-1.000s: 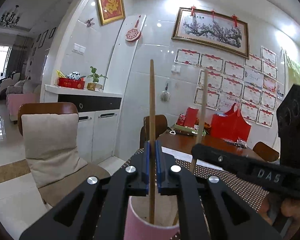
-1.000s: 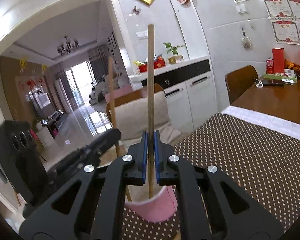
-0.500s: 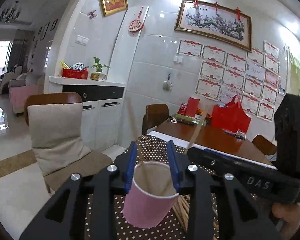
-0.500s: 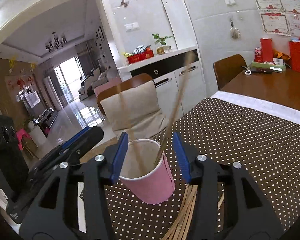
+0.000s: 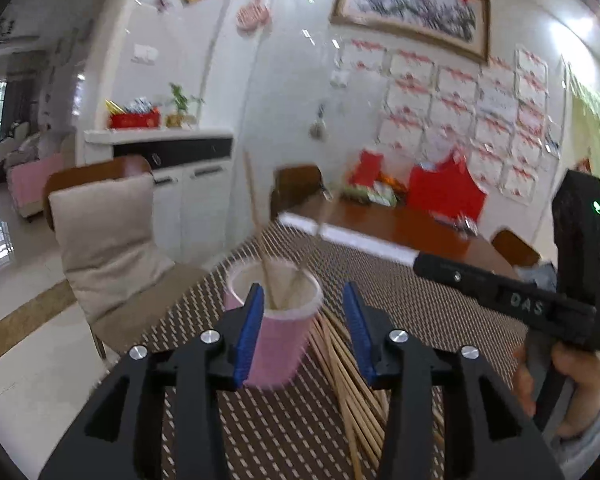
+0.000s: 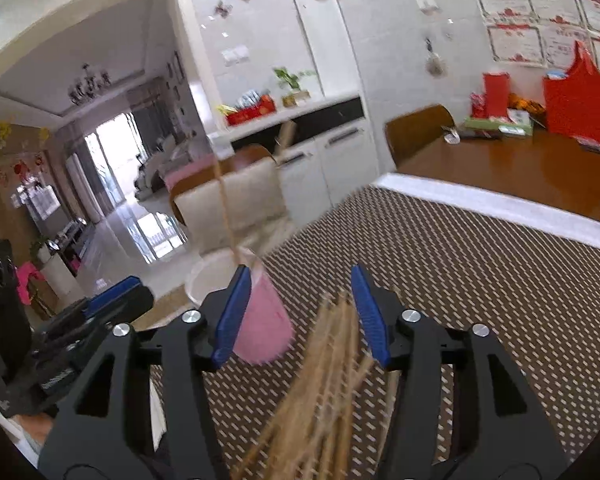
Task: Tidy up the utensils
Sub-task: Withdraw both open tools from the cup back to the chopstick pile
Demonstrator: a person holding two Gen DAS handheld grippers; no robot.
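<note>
Both grippers had just let go. The left gripper [image 5: 306, 326] showed its jaws apart with nothing pinched; they had just been opening, and the pink cup [image 5: 276, 336] sat partly between the blue pads without being squeezed. Same for the right gripper [image 6: 300, 316]: jaws spread, just been opening, empty, with the cup and the top of the pile framed between the pads.

Where things were:
- 2 chopsticks [image 5: 260, 240] stood in the cup, leaning against its rim (both views are motion-blurred, so I'd not swear to the count).
- Loose chopsticks [image 5: 348, 380] lay in a fanned pile on the dotted tablecloth [image 5: 420, 300], just beside the cup on its right in the left view. In the right view the pile [image 6: 324, 380] ran under that gripper.
- Cup stood upright near the table edge, chair [image 5: 104, 236] behind it.

Step in hand, my read: the drop-off of 1 stick per hand was finished and the reach back to the pile was starting. Task early to middling, most sticks not yet in the cup.

Next move calls for: lower each gripper onto the pile, single out 1 stick, close on it near mid-length, lift it clear, tip it upright, then lower it into the cup. Risks: grabbing 2 at once, or nudging the light cup off the edge.
</note>
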